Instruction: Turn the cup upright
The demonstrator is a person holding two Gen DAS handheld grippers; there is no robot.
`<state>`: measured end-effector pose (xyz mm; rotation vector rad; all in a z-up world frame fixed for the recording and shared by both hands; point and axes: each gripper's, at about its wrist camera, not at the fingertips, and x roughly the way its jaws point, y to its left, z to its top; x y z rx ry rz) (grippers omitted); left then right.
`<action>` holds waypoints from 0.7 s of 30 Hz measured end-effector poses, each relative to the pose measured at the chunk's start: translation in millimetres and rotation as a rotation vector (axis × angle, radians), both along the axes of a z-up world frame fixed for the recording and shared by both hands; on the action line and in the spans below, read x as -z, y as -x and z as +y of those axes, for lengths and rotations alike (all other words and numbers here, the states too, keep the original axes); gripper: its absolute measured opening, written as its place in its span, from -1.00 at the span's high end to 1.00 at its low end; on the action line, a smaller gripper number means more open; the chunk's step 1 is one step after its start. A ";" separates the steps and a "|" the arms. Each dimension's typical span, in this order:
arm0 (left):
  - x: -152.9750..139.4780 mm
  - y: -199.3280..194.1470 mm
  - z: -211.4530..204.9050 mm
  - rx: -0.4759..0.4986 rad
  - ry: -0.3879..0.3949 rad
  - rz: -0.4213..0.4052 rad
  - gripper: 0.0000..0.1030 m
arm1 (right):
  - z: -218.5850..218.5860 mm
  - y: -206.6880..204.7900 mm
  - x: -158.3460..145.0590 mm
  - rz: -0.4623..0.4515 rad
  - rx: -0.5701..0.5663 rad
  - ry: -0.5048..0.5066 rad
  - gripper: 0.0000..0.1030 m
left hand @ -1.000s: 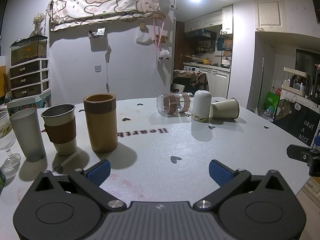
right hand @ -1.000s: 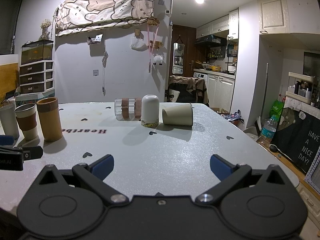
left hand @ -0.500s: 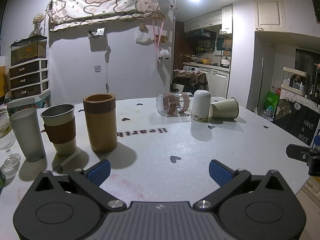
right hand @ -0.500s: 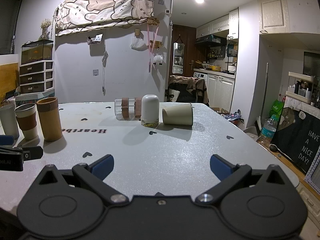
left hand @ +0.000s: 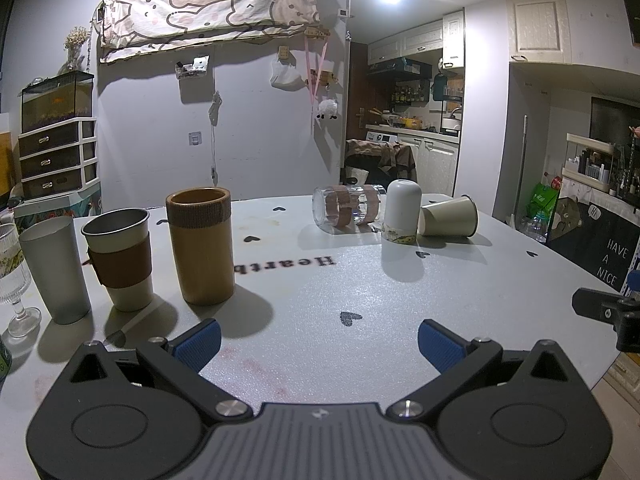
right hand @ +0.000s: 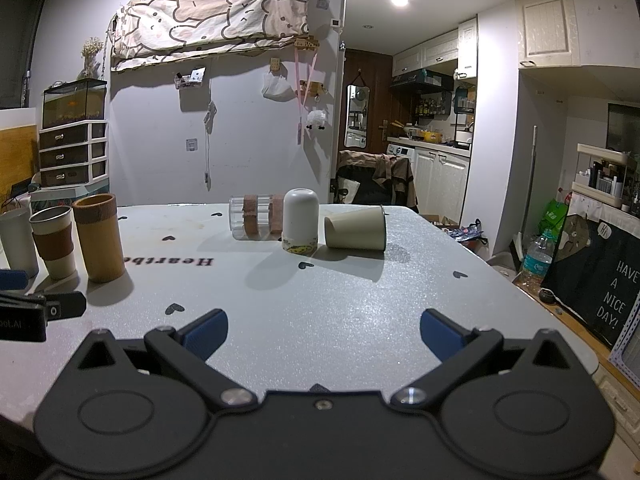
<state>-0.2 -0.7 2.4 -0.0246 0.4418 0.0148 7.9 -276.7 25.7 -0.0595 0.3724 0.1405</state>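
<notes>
Three cups stand in a row at the far side of the table: a clear glass with brown bands lies on its side, a white cup stands upside down, and a beige cup lies on its side. My left gripper is open and empty near the table's front edge. My right gripper is open and empty too, well short of the cups.
At the left stand upright cups: a bamboo tumbler, a sleeved steel cup, a grey tumbler and a stemmed glass. The grey table drops off at the right edge.
</notes>
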 end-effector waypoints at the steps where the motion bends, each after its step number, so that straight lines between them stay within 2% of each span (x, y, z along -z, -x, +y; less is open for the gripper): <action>1: 0.4 -0.1 0.0 0.000 0.000 0.000 -1.00 | 0.0 0.1 0.0 0.000 0.000 0.000 -1.00; 16: 0.5 0.0 0.0 0.001 0.000 0.000 -1.00 | 0.2 -1.1 -0.3 0.001 -0.004 0.002 -1.00; 21: -2.3 3.2 -2.3 -0.004 -0.008 -0.005 -1.00 | 5.8 -19.1 -8.2 -0.013 -0.033 0.004 -1.00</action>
